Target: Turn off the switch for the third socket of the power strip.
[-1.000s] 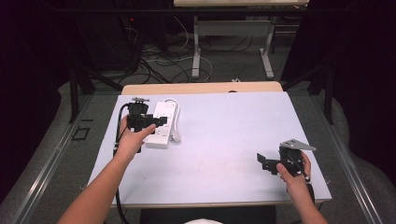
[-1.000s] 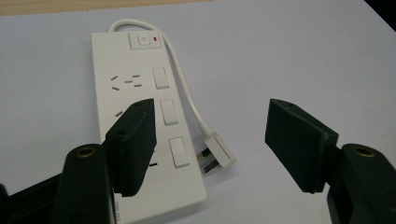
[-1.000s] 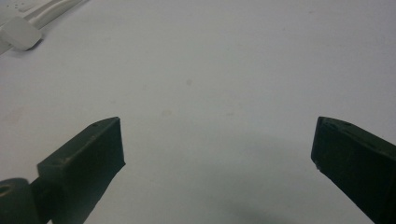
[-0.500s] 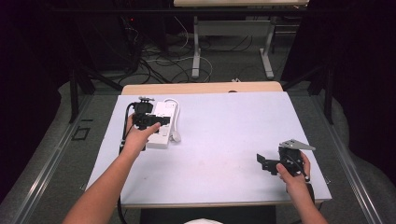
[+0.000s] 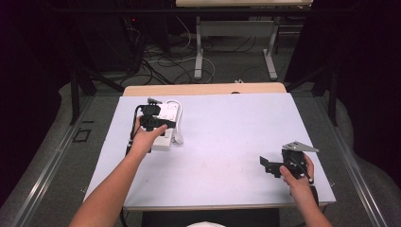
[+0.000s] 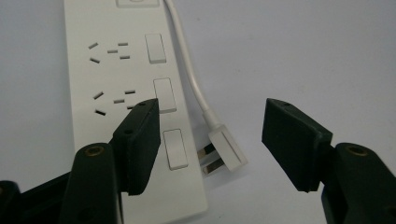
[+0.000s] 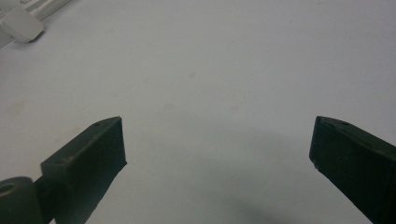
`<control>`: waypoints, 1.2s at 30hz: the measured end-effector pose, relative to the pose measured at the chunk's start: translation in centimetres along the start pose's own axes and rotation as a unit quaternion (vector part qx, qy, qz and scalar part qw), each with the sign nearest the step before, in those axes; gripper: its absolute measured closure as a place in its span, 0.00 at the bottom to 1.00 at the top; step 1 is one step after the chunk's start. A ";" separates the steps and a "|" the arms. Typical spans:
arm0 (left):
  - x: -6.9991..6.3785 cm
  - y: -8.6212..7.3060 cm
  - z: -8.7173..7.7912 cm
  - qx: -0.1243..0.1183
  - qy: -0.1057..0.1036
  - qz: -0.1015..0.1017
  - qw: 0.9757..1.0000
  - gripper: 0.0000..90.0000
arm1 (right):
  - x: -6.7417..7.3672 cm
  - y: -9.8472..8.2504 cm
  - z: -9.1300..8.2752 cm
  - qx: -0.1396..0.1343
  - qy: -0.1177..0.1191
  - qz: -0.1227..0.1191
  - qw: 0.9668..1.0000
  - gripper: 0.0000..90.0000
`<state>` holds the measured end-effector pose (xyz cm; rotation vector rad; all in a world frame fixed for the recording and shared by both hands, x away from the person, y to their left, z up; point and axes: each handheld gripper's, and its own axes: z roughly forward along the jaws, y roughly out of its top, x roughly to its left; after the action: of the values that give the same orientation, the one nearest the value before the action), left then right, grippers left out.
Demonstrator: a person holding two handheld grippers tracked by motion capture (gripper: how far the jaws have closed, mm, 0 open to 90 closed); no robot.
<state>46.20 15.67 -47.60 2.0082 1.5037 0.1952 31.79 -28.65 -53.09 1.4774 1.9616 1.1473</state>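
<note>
left gripper over power strip, fingers apart; right gripper idle.

in the left gripper view the plug lies on the table between the two fingers, touched by neither; the left finger overlaps the strip's lower switches. the jaws have just been closing and remain apart. in the high view the strip sits in the upper left of the table, near its left edge, with open surface across centre and right. the right gripper rests at lower right, close to the front edge, fingers apart on nothing. count: one strip, one plug, three switches visible, two grippers.
</note>
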 end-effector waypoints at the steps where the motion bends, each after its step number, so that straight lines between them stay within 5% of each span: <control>1: 0.0 0.0 0.2 0.003 0.000 -0.002 1.000 0.43 | 0.0 0.0 0.0 0.000 0.000 0.000 1.000 0.04; 12: 0.4 0.1 1.2 0.048 0.009 -0.031 0.998 0.53 | 0.0 0.0 0.1 0.004 0.001 0.000 1.000 0.04; 36: 1.1 0.0 2.6 0.091 0.040 -0.062 0.993 0.84 | -0.1 -0.1 0.1 0.007 0.002 -0.004 1.000 0.04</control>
<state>47.71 15.68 -49.93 2.0593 1.7462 0.0908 31.87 -28.69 -53.26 1.4744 1.9807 1.1369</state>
